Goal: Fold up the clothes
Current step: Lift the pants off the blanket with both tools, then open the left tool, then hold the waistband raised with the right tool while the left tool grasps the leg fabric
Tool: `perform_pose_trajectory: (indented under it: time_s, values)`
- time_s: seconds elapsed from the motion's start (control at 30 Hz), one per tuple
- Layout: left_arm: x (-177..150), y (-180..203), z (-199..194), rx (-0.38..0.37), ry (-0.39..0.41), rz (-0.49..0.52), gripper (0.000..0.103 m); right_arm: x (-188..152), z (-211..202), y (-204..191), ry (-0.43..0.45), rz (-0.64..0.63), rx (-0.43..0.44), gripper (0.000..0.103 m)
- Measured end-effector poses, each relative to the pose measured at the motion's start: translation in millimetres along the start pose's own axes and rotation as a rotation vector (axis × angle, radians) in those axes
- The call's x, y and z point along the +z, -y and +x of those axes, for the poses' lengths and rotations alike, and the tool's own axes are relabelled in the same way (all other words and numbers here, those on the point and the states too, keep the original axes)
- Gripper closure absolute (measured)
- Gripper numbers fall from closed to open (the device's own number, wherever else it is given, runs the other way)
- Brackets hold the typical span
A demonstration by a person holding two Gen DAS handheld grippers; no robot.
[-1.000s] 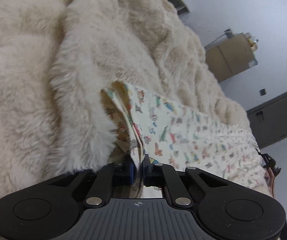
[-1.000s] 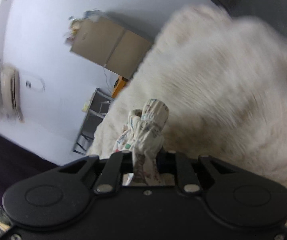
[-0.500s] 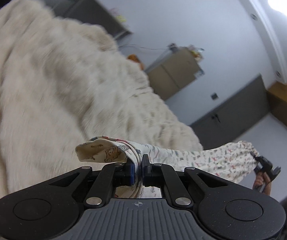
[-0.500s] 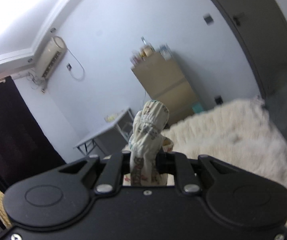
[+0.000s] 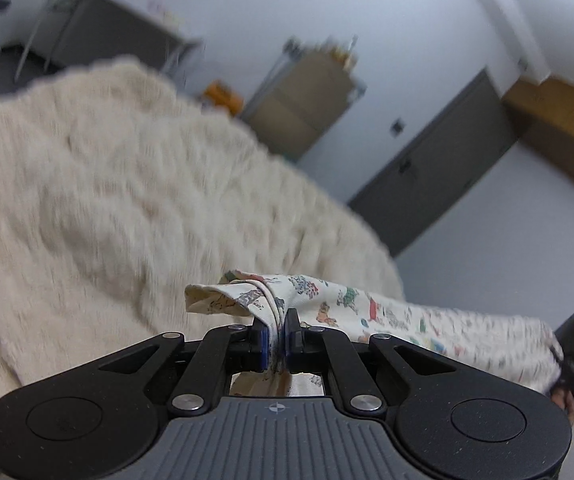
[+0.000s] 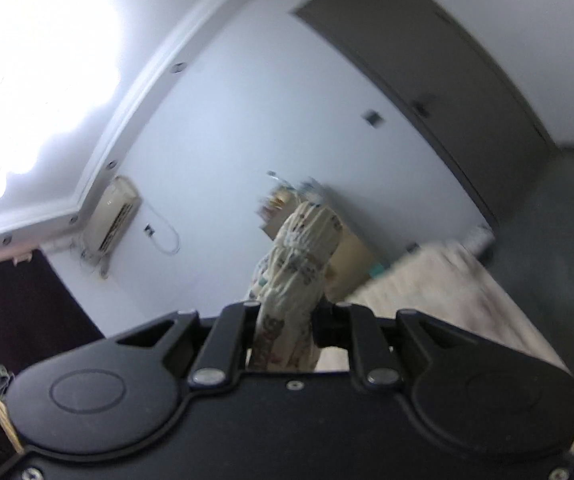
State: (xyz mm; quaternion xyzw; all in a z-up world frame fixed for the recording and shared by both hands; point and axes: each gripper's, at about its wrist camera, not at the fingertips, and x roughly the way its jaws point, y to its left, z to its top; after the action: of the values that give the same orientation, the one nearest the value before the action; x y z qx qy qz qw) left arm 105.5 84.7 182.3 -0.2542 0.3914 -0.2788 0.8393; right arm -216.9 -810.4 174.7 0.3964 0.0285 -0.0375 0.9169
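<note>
A cream garment with small coloured prints (image 5: 387, 312) is stretched in the air between my two grippers. My left gripper (image 5: 276, 334) is shut on one end of it, with a folded edge sticking out to the left. The cloth runs right to my right gripper (image 5: 565, 376), small at the frame's edge. In the right wrist view my right gripper (image 6: 287, 320) is shut on a bunched end of the garment (image 6: 301, 260), which stands up between the fingers. Both are raised above the fluffy cream blanket (image 5: 107, 200).
The blanket covers the bed (image 6: 447, 292) below. A tan cabinet (image 5: 303, 104) stands against the white wall, with a grey door (image 5: 439, 172) to its right and a grey desk (image 5: 99, 32) to its left. An air conditioner (image 6: 113, 216) hangs on the wall.
Both grippers have lifted and tilted upward with the garment, which came off the blanket and now hangs stretched between them. The views swung from blanket to walls and ceiling.
</note>
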Motion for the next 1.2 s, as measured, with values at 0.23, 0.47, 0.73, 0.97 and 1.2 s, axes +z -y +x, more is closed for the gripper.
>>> perform_pose_trajectory:
  time_s: [0.23, 0.47, 0.73, 0.97, 1.2]
  values:
    - [-86, -21, 122, 0.326, -0.019, -0.064, 0.095, -95, -1, 155, -0.176, 0.088, -0.291, 0.091]
    - [-157, 150, 52, 0.050, 0.215, 0.376, 0.049, -95, 31, 159, -0.197, 0.049, -0.305, 0.081]
    - [-293, 295, 100, -0.151, 0.107, 0.624, 0.049, -121, 19, 125, -0.200, -0.032, -0.322, 0.064]
    - [-383, 287, 116, -0.068, -0.015, 0.510, 0.051, -121, 15, 127, -0.192, 0.000, -0.308, 0.064]
    - [-369, 333, 89, 0.010, 0.078, 0.760, 0.045, -124, 11, 117, -0.196, -0.028, -0.309, 0.061]
